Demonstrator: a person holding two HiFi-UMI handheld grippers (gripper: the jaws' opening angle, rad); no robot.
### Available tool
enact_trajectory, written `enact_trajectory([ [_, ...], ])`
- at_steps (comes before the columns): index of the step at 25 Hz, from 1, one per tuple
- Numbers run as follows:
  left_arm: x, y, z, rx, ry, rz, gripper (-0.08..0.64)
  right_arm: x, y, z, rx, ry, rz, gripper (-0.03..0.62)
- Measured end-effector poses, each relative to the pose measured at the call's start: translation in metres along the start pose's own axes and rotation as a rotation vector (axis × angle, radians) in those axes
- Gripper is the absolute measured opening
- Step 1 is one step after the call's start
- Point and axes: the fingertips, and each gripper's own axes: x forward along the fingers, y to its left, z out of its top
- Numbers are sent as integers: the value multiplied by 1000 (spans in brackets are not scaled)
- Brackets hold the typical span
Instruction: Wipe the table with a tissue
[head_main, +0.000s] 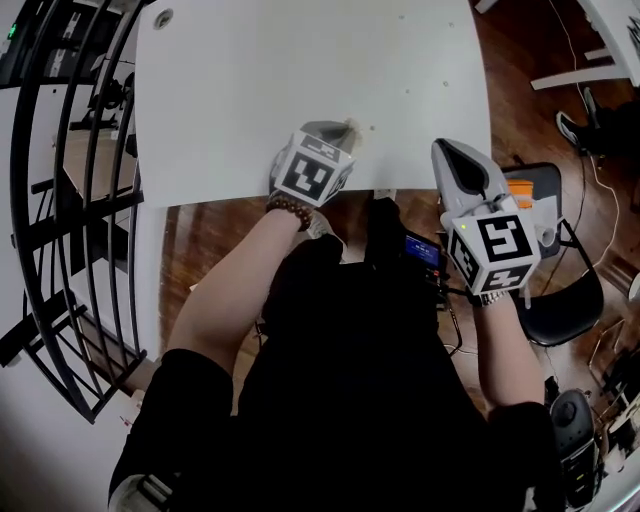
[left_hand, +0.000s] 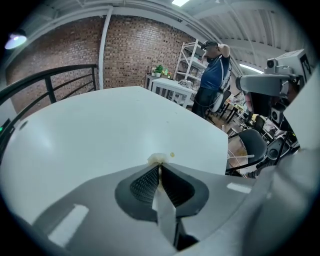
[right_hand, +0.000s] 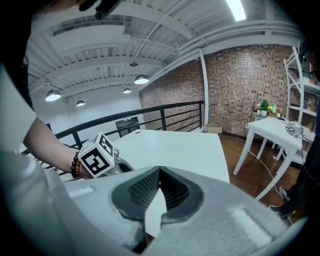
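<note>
The white table (head_main: 250, 90) fills the upper part of the head view. My left gripper (head_main: 340, 132) reaches over the table's near edge, shut on a small crumpled tissue (head_main: 350, 128). In the left gripper view the tissue (left_hand: 157, 159) pokes out from the tips of that gripper (left_hand: 159, 166), just above the tabletop (left_hand: 100, 135). A tiny yellowish spot (left_hand: 172, 155) lies on the table right beside it. My right gripper (head_main: 447, 150) hovers at the table's near right corner, shut, with nothing in it. The right gripper view shows its jaws (right_hand: 159, 170) pressed together and the left gripper's marker cube (right_hand: 97, 155) to their left.
A black metal railing (head_main: 60, 200) runs along the left of the table. A black chair (head_main: 565, 300) stands on the wooden floor to the right. A person (left_hand: 212, 70) stands beyond the table's far end near shelves. Another white table (right_hand: 280, 130) stands further right.
</note>
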Motion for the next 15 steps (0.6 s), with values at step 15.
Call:
enact_trajectory([
  [15, 25, -19, 17, 4, 28, 0, 34, 12, -28, -11, 29, 9, 64, -9],
])
